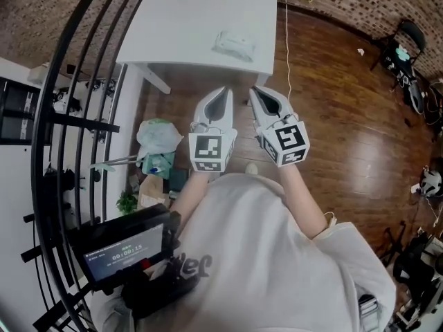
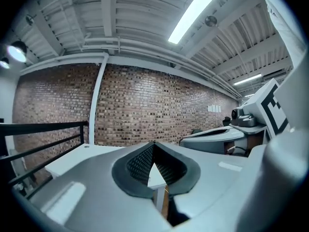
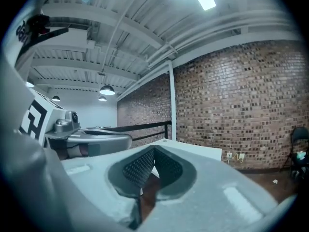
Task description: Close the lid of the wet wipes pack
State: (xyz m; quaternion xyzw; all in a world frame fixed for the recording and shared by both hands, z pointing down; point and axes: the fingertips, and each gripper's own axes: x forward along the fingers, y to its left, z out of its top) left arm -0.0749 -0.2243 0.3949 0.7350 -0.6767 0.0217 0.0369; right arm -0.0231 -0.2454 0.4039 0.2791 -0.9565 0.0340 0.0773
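Your left claw (image 1: 222, 90) and right claw (image 1: 254, 89) are closed on nothing, at centre frame. The wipes pack (image 1: 234, 45) lies on the table (image 1: 176, 26), upper centre, well apart. Whether it is closed you cannot tell, so reaching out or drawing back both fit.

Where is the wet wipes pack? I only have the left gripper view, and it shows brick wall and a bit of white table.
Observer: In the head view the wet wipes pack lies on the white table, toward its right side.
Operator: Anything held on the other side?
Observer: No. The right gripper is shut with nothing between its jaws.
Operator: Are we over the table yet?
Observer: Not yet, it seems. The left gripper and the right one sit side by side, apparently just short of the table's near edge, with the wooden floor below.
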